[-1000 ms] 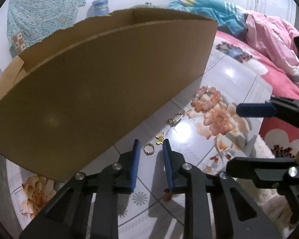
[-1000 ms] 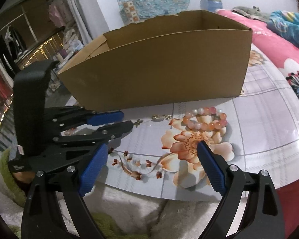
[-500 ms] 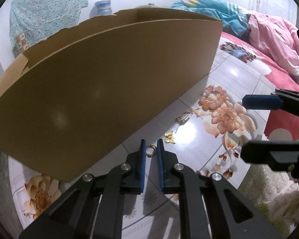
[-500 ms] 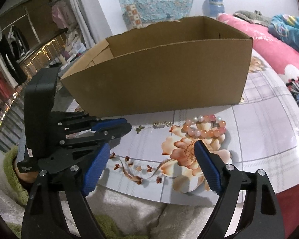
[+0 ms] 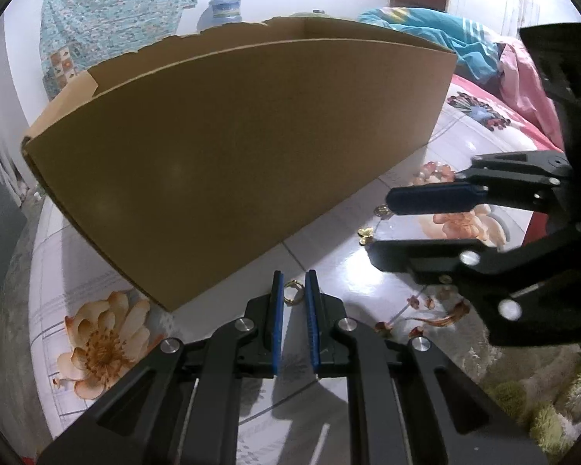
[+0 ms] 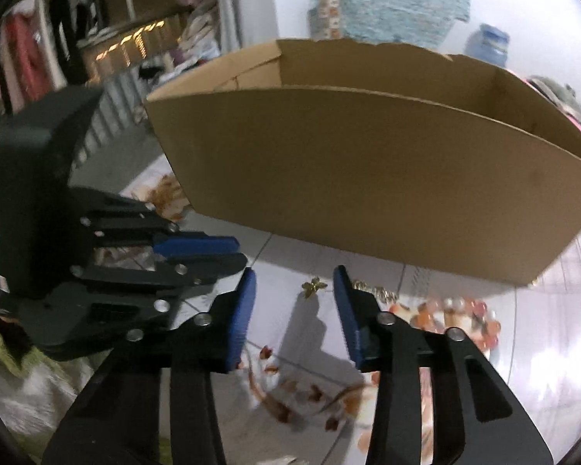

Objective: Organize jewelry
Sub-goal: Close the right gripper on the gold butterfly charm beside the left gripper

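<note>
My left gripper (image 5: pixel 293 285) is shut on a small gold ring (image 5: pixel 292 293), pinched between its blue pads just above the glossy floral tabletop (image 5: pixel 329 259). It also shows at the left of the right wrist view as the left gripper (image 6: pixel 240 252). My right gripper (image 6: pixel 294 285) is closing, and a gold butterfly charm (image 6: pixel 311 286) lies on the table between its tips, untouched. From the left wrist view the right gripper (image 5: pixel 383 228) reaches in beside the butterfly charm (image 5: pixel 365 234). A gold chain piece (image 6: pixel 372 290) and a pink bead bracelet (image 6: pixel 457 310) lie to the right.
A big open cardboard box (image 5: pixel 232 155) stands right behind the jewelry and fills the far side. A shaggy green-white rug (image 5: pixel 542 407) borders the table's near edge. Pink and blue bedding (image 5: pixel 484 58) lies at the back right, and hung clothes (image 6: pixel 38 58) at the far left.
The left jaws narrowed onto the ring and carried it a little way. The right gripper swung left from over the bracelet to the butterfly, rolled, and its jaws came much closer together.
</note>
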`<state>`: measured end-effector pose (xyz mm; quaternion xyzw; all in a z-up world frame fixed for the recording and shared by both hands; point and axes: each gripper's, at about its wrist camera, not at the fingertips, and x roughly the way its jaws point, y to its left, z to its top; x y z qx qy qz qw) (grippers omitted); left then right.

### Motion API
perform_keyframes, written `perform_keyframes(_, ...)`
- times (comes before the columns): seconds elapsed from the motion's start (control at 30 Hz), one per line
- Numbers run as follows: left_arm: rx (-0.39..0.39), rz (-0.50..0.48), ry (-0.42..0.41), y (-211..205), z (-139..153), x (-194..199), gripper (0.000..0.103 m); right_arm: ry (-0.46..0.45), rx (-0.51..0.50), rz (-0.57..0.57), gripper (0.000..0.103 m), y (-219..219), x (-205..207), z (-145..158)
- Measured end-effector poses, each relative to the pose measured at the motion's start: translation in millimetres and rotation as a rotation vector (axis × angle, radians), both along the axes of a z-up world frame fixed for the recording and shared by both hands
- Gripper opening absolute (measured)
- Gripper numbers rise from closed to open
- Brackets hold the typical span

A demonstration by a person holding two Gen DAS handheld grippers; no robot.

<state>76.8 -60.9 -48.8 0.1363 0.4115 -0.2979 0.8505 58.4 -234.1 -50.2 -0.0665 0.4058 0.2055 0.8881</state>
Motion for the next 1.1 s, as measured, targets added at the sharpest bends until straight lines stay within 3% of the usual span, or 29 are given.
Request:
perform_keyframes(0.43,-0.009,-0.003,0.0,3.6,-0.1,0.0,0.01,0.016,-0.077,0.061,0.02,0.6,20.7,-15.7)
perform_keyframes(0.5,-0.008,-0.003,-0.003,3.7,-0.2,-0.4,0.01,0.015,-0.077,0.065,0.012,0.9,20.4,-15.7)
perform_keyframes(0.93,-0.012,-0.004,-0.004,2.3,-0.3,-0.3,0.01,0.014,-0.05,0.058,0.01,-6.3,11.3,-6.0)
perform_keyframes(1.1,-0.049,0.001,-0.007,8.7,-1.0,1.4,0.01,-0.008,-0.026,0.037,0.01,-11.0,-1.5,8.5)
